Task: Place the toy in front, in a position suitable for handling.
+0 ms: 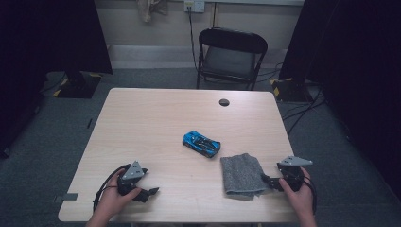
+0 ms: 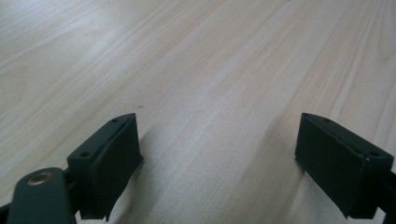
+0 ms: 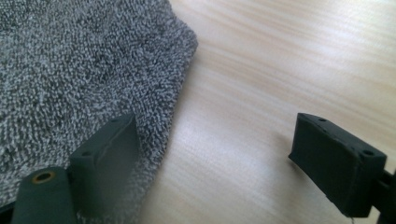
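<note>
near edge of the table [image 1: 156,118]: the left tool [image 1: 150,192] lies low over bare wood at the near left, held in the person's left hand [image 1: 111,198], its tip turned toward the middle of the table. in the left gripper view its two black jaws stand wide apart with nothing but wood grain between them; the left tool [image 2: 218,158] is open and holds nothing.

near right: the right tool [image 1: 267,180] is held in the right hand [image 1: 299,194] and points leftward at the grey cloth [image 1: 242,174]. in the right gripper view the jaws are spread wide; one jaw sits over the edge of the grey cloth [image 3: 79,79], the other over bare table beside it, and the pads do not press on the fabric. the right tool [image 3: 215,154] is open. whether the jaw over the cloth touches it cannot be told.

the grey cloth lies flat in a folded, roughly rectangular patch on the near right part of the table, just beside the right tool and well apart from the left one.

middle of the table: a blue toy car [image 1: 201,144] rests on the wood, set diagonally, near the far left corner of the cloth but apart from it.

far part of the table: a small dark round hole [image 1: 224,102] near the far edge.

beyond the table: a black folding chair [image 1: 230,57] on the grey floor.
</note>
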{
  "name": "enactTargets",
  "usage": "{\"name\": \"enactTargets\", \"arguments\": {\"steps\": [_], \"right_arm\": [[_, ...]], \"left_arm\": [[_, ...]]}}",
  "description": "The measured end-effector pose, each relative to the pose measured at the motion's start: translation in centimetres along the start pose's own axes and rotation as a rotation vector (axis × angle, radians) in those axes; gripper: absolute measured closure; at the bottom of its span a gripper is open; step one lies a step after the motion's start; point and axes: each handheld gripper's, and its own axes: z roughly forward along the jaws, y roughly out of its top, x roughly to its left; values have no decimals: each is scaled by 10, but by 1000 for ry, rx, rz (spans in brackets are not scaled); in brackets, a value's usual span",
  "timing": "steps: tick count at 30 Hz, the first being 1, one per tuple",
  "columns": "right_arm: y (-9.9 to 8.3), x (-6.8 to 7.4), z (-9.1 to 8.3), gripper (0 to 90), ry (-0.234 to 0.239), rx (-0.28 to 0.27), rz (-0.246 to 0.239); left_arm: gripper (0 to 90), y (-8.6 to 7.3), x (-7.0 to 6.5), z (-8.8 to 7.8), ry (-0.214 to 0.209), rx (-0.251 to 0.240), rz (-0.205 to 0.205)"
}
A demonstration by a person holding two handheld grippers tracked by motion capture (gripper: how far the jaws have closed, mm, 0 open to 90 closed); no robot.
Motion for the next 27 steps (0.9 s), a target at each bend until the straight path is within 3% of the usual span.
{"name": "enactTargets", "arguments": {"steps": [10, 27], "right_arm": [[11, 7, -6, 147, -4, -20, -21], [24, 22, -3, 147, 44, -41, 29]], "left_arm": [[79, 1, 0, 2, -15, 14, 13], [57, 2, 0, 2, -18, 18, 22]]}}
